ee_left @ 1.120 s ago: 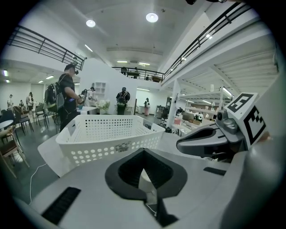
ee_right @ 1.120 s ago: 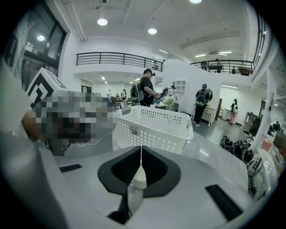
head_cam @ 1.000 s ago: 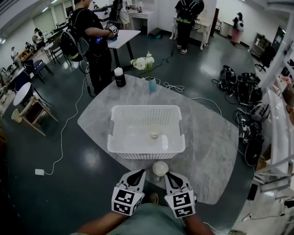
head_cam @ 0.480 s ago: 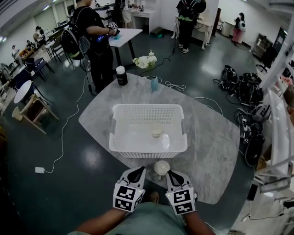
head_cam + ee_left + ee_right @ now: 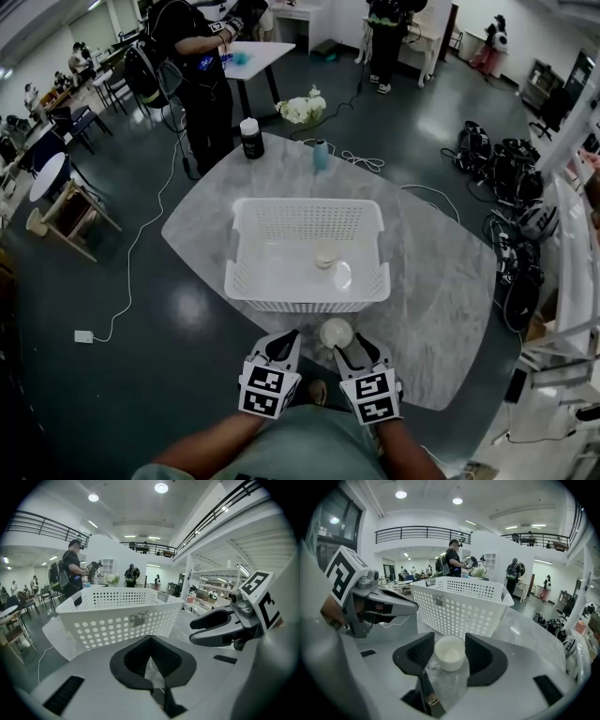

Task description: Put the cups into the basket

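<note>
Opening right gripper (image 5: pixel 449 644) around small white cup (image 5: pixel 450 657), not clamping it.
Holding left gripper (image 5: pixel 150 639) clenched shut, empty, near white basket (image 5: pixel 117 620).

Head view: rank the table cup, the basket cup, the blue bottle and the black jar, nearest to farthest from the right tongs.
1. table cup: between the right tongs, whose jaws have just been opening.
2. basket cup: straight ahead, inside the basket.
3. blue bottle: far side, centre.
4. black jar: far side, leftward.
</note>
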`<state>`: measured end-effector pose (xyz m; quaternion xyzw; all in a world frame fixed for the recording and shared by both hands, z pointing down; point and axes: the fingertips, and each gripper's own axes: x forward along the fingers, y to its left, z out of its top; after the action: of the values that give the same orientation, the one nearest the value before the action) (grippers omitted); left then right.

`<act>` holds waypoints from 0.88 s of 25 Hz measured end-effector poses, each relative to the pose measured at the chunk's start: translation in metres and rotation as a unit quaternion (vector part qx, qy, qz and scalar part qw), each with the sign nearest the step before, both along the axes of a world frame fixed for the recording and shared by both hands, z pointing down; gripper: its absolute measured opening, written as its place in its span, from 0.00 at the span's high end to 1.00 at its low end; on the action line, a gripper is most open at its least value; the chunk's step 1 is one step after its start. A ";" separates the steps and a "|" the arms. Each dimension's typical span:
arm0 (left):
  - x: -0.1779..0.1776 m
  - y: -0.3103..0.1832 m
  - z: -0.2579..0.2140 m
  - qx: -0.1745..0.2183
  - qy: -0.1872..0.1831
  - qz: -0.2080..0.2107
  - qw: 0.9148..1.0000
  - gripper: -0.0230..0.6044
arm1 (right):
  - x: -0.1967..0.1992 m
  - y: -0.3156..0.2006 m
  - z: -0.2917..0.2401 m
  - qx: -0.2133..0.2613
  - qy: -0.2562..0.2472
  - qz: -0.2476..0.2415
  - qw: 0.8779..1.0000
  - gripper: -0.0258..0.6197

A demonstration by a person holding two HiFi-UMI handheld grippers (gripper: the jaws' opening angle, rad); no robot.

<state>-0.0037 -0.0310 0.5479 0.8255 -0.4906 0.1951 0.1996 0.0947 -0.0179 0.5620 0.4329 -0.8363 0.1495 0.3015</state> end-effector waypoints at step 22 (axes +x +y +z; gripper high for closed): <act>-0.014 -0.028 0.049 -0.026 -0.027 -0.002 0.999 0.96 | -0.015 -0.021 0.077 -0.086 0.054 0.000 0.995 0.36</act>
<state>-0.0176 -0.0591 0.5965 0.8133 -0.4923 0.2298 0.2082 0.0794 -0.0392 0.6394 0.4127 -0.8026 0.1973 0.3828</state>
